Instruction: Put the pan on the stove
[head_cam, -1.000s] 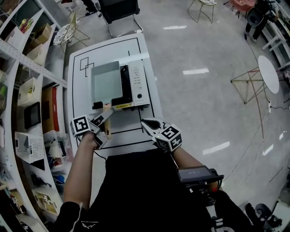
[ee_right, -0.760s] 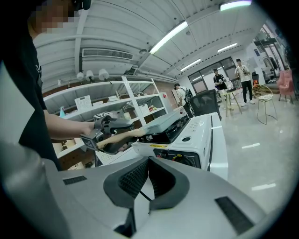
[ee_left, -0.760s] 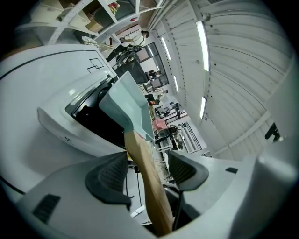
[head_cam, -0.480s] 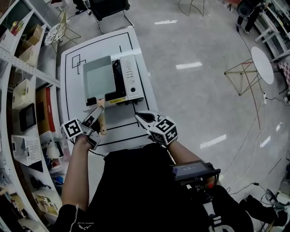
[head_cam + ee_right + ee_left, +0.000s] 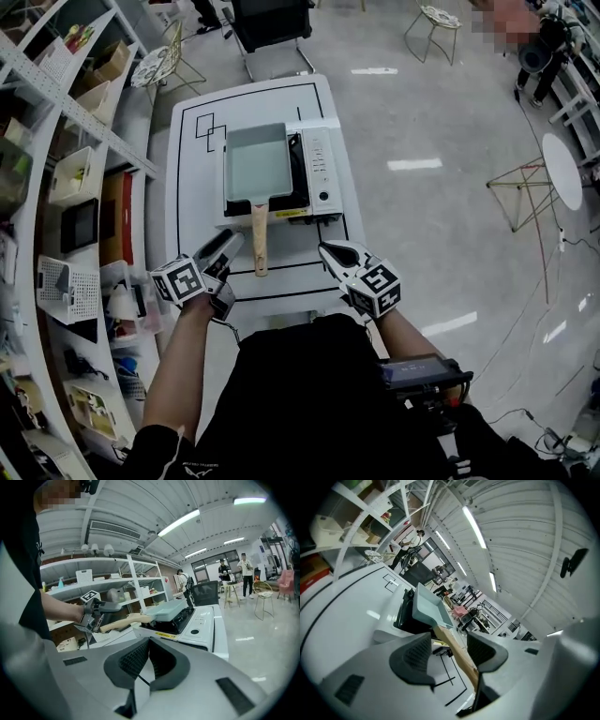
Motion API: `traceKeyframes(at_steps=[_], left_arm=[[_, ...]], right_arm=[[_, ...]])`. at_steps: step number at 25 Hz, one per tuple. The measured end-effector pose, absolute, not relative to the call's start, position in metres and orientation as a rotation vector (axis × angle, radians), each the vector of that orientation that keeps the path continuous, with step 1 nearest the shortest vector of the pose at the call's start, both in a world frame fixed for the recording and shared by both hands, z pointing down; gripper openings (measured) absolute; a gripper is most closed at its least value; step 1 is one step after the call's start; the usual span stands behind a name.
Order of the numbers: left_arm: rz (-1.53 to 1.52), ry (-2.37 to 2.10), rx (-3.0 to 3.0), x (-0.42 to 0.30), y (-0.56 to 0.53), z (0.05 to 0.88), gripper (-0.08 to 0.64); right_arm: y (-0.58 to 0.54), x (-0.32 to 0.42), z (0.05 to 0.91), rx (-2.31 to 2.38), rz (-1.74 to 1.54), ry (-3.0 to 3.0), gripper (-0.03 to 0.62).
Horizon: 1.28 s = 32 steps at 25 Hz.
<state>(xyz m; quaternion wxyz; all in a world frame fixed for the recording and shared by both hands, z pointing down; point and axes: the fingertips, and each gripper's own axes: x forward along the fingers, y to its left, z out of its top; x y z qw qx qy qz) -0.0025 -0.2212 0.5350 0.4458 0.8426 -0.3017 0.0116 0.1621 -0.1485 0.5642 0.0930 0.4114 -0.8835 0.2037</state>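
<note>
A glossy grey floor (image 5: 441, 216) spreads from twelve to four o'clock in the head view, streaked with reflected light. White open shelving (image 5: 84, 187) packed with boxes runs down the nine o'clock side. A black chair (image 5: 272, 26) stands at twelve, a wire stool (image 5: 433, 19) at one and a round white table (image 5: 561, 164) at three. Strip lights (image 5: 473, 524) cross the ribbed ceiling (image 5: 525, 541).

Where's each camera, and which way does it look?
Head view: on the person's head, looking down at white table, white gas stove, pale blue rectangular pan; left hand-held gripper, right hand-held gripper, arms show.
Left gripper view: on the left one, along its open jaws, just closed slightly, wooden handle between.
Right gripper view: on the right one, past shut jaws; left forearm shows.
All three share the pan.
</note>
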Motion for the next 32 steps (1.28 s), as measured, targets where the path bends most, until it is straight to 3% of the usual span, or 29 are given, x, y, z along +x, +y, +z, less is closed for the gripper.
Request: traceKeyframes(at_steps=[12, 32], left_arm=[[0.17, -0.94, 2.358, -0.05, -0.184, 0.528, 0.018], [0.224, -0.923, 2.414, -0.061, -0.136, 0.546, 0.009]], right_arm=[[-0.131, 0.137, 0.535, 1.283, 0.508, -2.663, 0.026], [-0.092, 0.125, 0.53, 1.391, 0.502, -2.628, 0.026]])
